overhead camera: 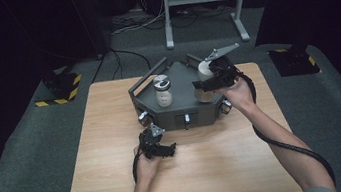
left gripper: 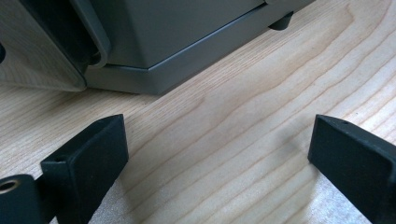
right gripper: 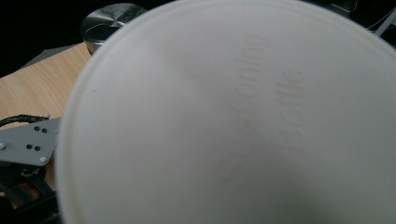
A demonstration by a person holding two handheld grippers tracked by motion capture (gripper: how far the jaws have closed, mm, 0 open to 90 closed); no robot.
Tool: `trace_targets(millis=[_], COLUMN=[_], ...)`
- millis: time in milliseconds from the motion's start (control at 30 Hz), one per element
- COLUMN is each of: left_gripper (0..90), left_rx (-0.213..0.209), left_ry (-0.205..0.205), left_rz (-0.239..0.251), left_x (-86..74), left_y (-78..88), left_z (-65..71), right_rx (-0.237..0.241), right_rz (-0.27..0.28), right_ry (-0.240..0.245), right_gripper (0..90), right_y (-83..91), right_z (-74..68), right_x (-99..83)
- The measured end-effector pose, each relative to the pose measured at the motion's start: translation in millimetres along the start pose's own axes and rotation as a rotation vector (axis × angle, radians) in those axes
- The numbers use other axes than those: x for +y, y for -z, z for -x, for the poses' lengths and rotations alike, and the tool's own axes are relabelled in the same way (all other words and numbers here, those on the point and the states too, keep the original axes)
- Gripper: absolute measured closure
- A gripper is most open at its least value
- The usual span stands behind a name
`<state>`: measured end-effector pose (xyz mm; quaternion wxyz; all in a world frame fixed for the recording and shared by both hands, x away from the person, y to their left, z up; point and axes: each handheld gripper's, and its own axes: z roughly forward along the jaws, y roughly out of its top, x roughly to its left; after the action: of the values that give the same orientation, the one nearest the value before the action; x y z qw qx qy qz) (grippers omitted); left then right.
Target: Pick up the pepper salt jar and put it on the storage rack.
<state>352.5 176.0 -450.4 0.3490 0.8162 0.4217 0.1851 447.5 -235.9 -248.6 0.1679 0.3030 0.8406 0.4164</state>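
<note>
High view: pale wooden worktop with visible grain, carrying a dark grey angular metal tray with raised rims and small knobs along its front wall. On the tray's left half, upright, a small clear glass jar with a round silver metal lid. Over the tray's right half, the right tongs, clamped on a cream-white smooth plastic jar, seemingly gripped from the side with its long axis roughly upright; whether lifted or resting on the tray, hard to tell. Left tongs low over bare wood just in front of the tray, well apart from both jars, pointing toward the tray's front. Nearer of the two to the white jar by far: the right hand, already on it; the silver-lidded jar lying ahead of the left tongs and up on the tray. Left gripper view: two matte black rubbery jaws spread wide with nothing between them, light wood grain below, the tray's grey front corner and a small foot close ahead. Right gripper view: the white jar's rounded, faintly ribbed face pressed close to the lens, blurred lettering on it, jaws themselves hidden behind it; beyond, top left, the silver lid, and a slice of worktop.
</note>
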Motion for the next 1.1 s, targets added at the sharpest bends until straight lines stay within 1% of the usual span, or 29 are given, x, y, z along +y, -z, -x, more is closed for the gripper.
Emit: trace_targets(millis=[133, 300, 767, 1100], left_gripper=[4.8, 4.8, 4.8, 4.8], left_rx=[0.000, 0.000, 0.000, 0.000], left_ry=[0.000, 0.000, 0.000, 0.000], left_rz=[0.000, 0.000, 0.000, 0.000], left_x=[-0.1, 0.0, 0.0, 0.0], left_y=[0.0, 0.0, 0.0, 0.0], left_z=[0.0, 0.1, 0.0, 0.1], right_rx=[-0.010, -0.022, -0.029, -0.031], right_rz=[-0.001, -0.011, -0.030, -0.051], right_ry=[-0.020, -0.019, -0.019, -0.039], right_gripper=[33.5, 33.5, 33.6, 33.6], right_y=[-9.8, -17.1, -27.1, -36.7], right_z=[0.6, -1.3, -1.3, 1.6], right_x=[2.9, 6.8, 11.6, 10.4])
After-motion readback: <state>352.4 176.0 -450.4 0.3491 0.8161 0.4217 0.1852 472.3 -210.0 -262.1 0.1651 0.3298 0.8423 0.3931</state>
